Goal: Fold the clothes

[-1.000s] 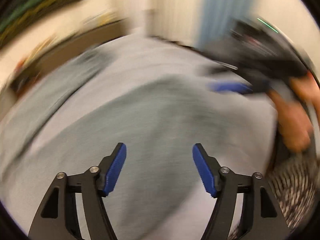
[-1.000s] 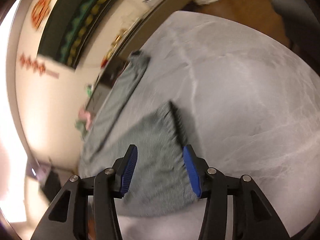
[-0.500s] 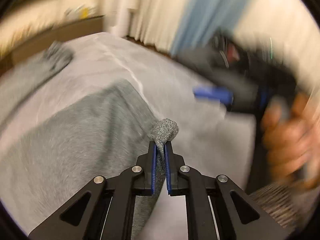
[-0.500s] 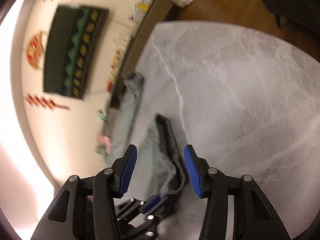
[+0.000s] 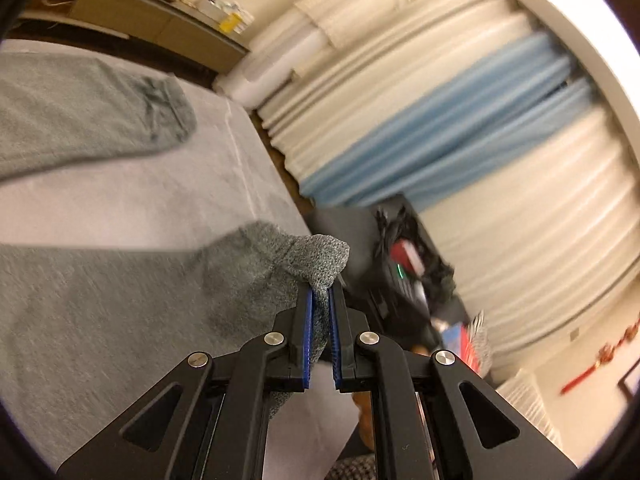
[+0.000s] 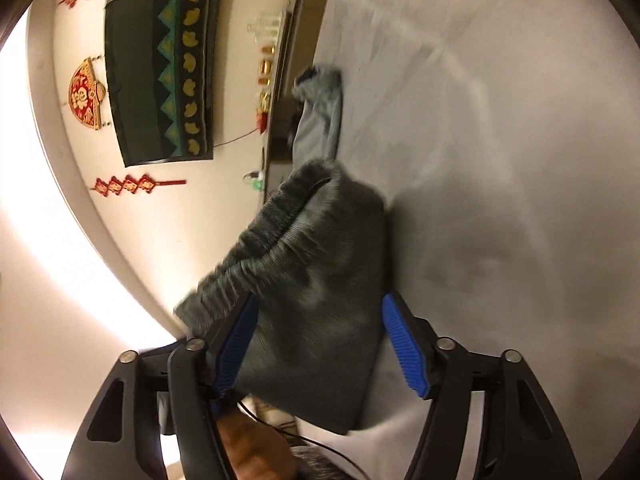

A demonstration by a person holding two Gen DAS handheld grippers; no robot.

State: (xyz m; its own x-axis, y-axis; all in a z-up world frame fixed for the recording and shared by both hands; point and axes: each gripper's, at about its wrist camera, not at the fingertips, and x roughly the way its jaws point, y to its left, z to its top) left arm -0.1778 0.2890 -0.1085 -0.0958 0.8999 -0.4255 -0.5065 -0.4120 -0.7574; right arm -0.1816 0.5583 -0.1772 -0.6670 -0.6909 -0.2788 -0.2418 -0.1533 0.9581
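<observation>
- While the left gripper (image 5: 320, 322) pinched a corner of the grey garment (image 5: 120, 312) on the table (image 5: 168, 196), we judged it soft and light.
- Our right gripper (image 6: 320, 344) was opening around its ribbed hem, not pressing; we would grip there.

No text, label, brand or number is legible anywhere here.

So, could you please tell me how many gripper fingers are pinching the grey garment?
2: both pads of the left gripper clamp the grey garment corner; the right gripper straddles its waistband without pinching, jaws opening.
</observation>
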